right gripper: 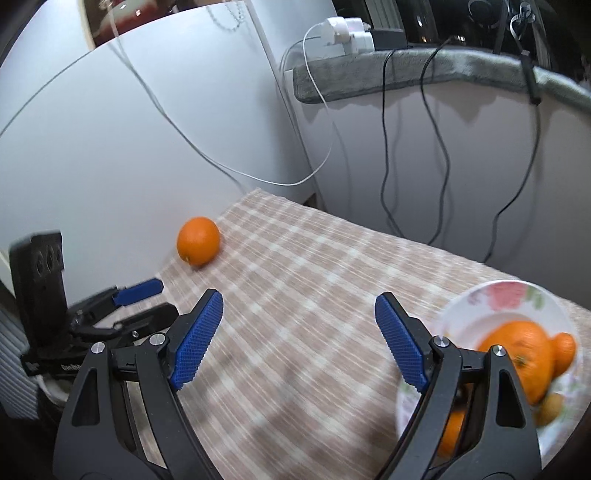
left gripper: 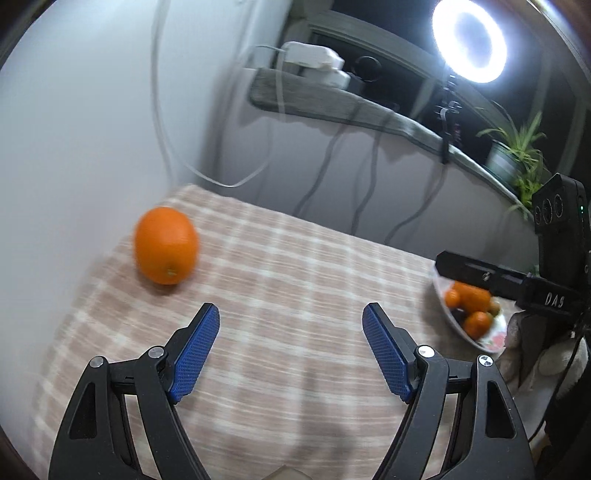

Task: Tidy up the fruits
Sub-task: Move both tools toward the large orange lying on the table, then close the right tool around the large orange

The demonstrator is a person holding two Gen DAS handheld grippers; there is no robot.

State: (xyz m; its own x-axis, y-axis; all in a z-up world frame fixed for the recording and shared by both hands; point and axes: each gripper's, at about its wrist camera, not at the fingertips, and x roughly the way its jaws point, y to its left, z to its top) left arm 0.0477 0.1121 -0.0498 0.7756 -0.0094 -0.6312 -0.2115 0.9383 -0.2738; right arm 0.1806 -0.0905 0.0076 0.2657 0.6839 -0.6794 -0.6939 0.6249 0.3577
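A single orange (left gripper: 166, 245) lies on the checked tablecloth (left gripper: 295, 266) near the table's far left corner, next to the white wall. My left gripper (left gripper: 291, 310) hovers open over the cloth, with the orange ahead and to the left of its fingers. A flowered white plate (right gripper: 480, 295) at the right holds a large orange (right gripper: 524, 354) and smaller fruits. My right gripper (right gripper: 299, 297) is open over the cloth just left of the plate, with nothing between its blue pads. The lone orange (right gripper: 198, 240) and the left gripper (right gripper: 159, 297) also show in the right wrist view.
A grey-covered ledge (right gripper: 443, 70) behind the table carries white chargers (right gripper: 347, 29), and black and white cables hang down from it. A lit ring light (left gripper: 469, 40) and a potted plant (left gripper: 513, 155) stand on the ledge at the right. A white wall closes the left side.
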